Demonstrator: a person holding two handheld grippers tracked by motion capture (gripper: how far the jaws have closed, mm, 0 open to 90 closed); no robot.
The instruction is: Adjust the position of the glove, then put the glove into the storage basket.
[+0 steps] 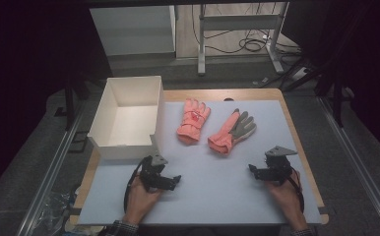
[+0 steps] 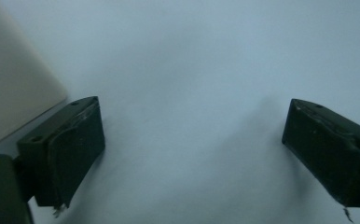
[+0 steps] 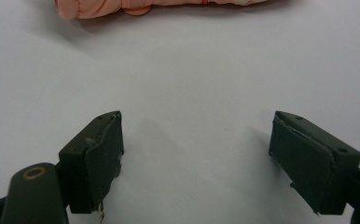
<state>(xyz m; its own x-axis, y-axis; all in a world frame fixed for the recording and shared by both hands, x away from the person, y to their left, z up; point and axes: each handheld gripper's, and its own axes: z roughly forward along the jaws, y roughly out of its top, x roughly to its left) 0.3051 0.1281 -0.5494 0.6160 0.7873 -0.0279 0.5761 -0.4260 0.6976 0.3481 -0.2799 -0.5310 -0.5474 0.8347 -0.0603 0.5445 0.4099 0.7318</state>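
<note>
While both hands rest low, right tongs (image 1: 259, 172) gape empty.

No writing can be read anywhere (the red patch on the left glove (image 1: 194, 119) is too small to make out).

The two gloves (image 1: 194, 121) (image 1: 231, 132), at about twelve and one o'clock on the matt, smooth pale table cover (image 1: 212, 172), look like soft padded pink cloth, and the right one shows a grey, duller palm. The white box (image 1: 129, 118) at ten o'clock has flat, matt walls like card or thin board, and a rim of bare wood edges the table. The left gripper (image 2: 192, 140) and right gripper (image 3: 197, 154) carry matt black jaws with scuffed, frayed pads.
</note>
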